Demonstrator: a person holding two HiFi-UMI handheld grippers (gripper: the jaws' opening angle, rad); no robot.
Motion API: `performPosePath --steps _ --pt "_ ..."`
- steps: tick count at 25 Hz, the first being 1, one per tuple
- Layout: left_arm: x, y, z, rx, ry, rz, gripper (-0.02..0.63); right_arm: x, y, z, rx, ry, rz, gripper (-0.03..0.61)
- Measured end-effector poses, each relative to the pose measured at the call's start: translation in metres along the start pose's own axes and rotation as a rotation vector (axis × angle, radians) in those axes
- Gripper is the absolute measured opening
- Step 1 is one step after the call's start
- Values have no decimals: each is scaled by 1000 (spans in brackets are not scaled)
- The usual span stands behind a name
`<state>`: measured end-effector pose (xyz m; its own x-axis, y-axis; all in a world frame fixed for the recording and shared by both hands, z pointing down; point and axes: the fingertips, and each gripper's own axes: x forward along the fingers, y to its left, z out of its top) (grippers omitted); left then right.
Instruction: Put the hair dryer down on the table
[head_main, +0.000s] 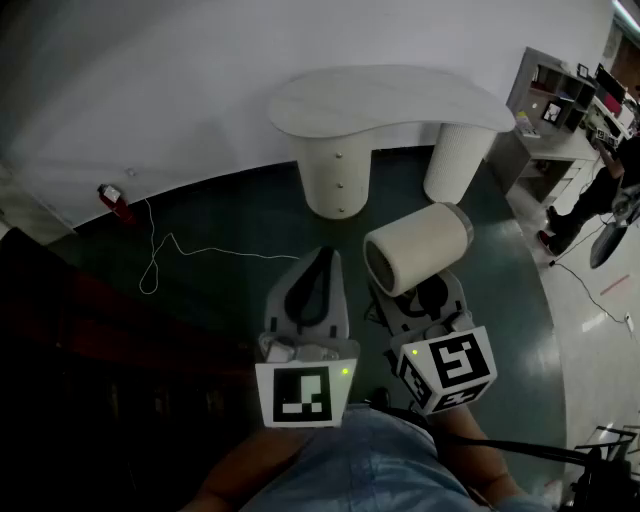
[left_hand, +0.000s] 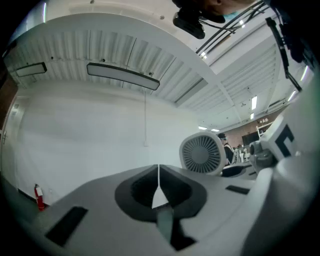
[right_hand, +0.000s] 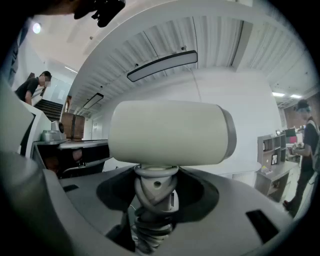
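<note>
A cream hair dryer (head_main: 418, 248) with a stubby barrel is held in the air above the dark floor, its mouth turned toward me. My right gripper (head_main: 430, 295) is shut on its grey folding handle (right_hand: 152, 192), and the barrel (right_hand: 170, 132) lies crosswise over the jaws. In the left gripper view the dryer's rear grille (left_hand: 201, 153) shows to the right. My left gripper (head_main: 322, 262) hangs beside it, shut and with nothing in it; its jaws meet in a thin line (left_hand: 159, 185). The white kidney-shaped table (head_main: 390, 100) stands a little ahead on two round legs.
A white cable (head_main: 200, 250) trails over the floor to the left, near a red fire extinguisher (head_main: 115, 203) by the wall. Grey shelving (head_main: 560, 100) and a standing person (head_main: 600, 190) are at the right. Dark furniture (head_main: 60, 350) fills the near left.
</note>
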<state>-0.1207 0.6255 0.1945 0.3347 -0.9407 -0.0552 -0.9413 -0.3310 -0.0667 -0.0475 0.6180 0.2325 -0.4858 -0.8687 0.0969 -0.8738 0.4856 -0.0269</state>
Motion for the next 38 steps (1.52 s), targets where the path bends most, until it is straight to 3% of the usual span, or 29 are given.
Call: performPosePath --steps 12,24,38 --pt "2 -15 -8 -14 29 7 12 -14 -12 -8 15 9 0 219" --pt "23 -75 -25 -21 74 45 12 -54 -85 -25 39 47 -10 219" --pt "70 -92 -30 41 61 14 12 -55 -130 -30 54 52 -42 219"
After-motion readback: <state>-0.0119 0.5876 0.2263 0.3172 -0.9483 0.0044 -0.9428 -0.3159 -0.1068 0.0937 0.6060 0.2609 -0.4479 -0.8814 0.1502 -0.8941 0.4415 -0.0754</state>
